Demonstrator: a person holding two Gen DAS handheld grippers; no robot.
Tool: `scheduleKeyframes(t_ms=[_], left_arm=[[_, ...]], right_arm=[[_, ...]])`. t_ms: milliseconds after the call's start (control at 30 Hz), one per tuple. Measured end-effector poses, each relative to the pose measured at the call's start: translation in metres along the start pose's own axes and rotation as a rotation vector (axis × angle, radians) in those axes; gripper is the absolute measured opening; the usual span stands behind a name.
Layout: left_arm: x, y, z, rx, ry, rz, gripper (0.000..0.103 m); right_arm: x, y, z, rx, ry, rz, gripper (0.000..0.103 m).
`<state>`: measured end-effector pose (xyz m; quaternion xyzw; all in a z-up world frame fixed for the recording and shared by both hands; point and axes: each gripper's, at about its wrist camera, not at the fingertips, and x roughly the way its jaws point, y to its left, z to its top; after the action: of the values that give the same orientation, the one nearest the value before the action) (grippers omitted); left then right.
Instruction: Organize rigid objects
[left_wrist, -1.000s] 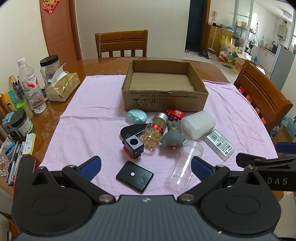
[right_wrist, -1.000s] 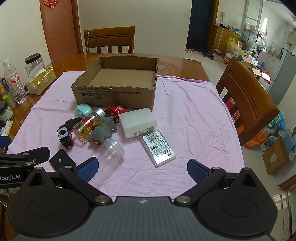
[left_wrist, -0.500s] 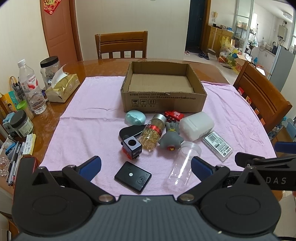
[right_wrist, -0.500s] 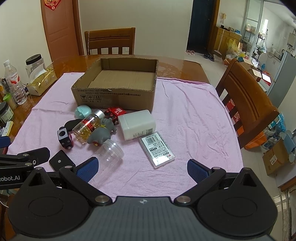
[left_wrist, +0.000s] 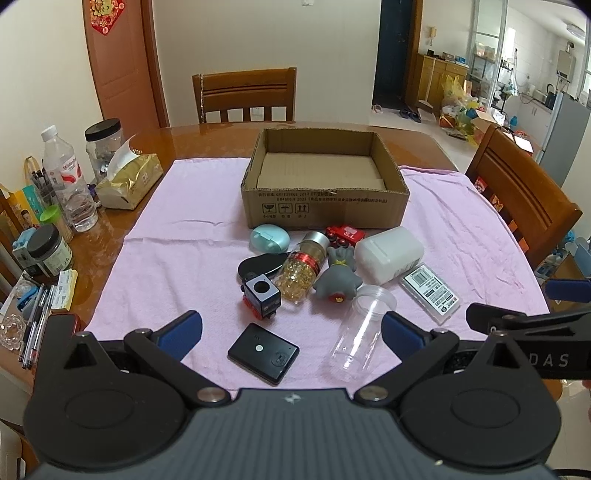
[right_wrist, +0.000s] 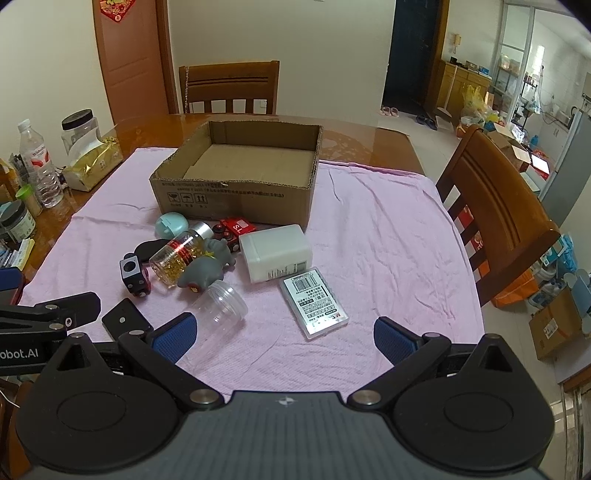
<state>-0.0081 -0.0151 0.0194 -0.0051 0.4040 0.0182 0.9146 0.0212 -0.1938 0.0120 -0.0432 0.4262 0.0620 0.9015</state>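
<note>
Both grippers are hovering at the near edge of the pink cloth (left_wrist: 177, 229), gripping nothing; the left gripper (left_wrist: 291, 328) is holding its blue-padded fingers (left_wrist: 181, 328) spread wide, and the right gripper (right_wrist: 282, 334) is likewise standing wide open, with its tip also showing at the right edge of the left view. The open cardboard box (left_wrist: 325, 210) is sitting in the upper centre of the frame with only its bare floor showing; its printed text is too small to read. The objects are lying in a loose cluster just below the box: a teal oval case (left_wrist: 269, 239) nearly touching the box wall, a red toy vehicle (left_wrist: 345, 234) partly hidden behind a grey rubber toy (left_wrist: 338, 278), and a bottle of golden beads (left_wrist: 301, 271) lying on its side and covering part of a black oval object (left_wrist: 256, 264) whose nature is hard to tell; a black toy train engine (left_wrist: 260, 295) is standing beside it. A white plastic container (left_wrist: 388, 253) is lying to the right; a flat clear case with a barcode label (right_wrist: 314, 301) is lying below it; a clear empty jar (left_wrist: 360, 338) is lying on its side, its lower end fading against the cloth near the right finger of the left gripper. A flat black device (left_wrist: 263, 352) is lying in the lower centre, between the left gripper's fingers; in the right view it is half hidden behind the left gripper's arm.
</note>
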Motion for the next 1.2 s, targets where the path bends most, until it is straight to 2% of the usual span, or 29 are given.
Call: scheduleKeyframes(t_ms=[433,700,933,1200], left_arm=[[0.000,0.004,0.007,-0.004,-0.010,-0.037,0.102],[0.012,0.012,-0.001,0.063,-0.045,-0.115,0.102],[0.044,0.026,-0.018,0.104,-0.012,-0.188,0.102],[0.096,0.038,-0.046,0.238,0.050,-0.160,0.102]], right_arm=[[-0.003,-0.003,0.007,-0.017,-0.011,0.026,0.103],[0.005,0.001,0.002,-0.034,-0.023,0.044,0.103],[0.027,0.009,-0.011,-0.080,-0.018,0.087,0.103],[0.057,0.018,-0.028,-0.129,0.013,0.134,0.103]])
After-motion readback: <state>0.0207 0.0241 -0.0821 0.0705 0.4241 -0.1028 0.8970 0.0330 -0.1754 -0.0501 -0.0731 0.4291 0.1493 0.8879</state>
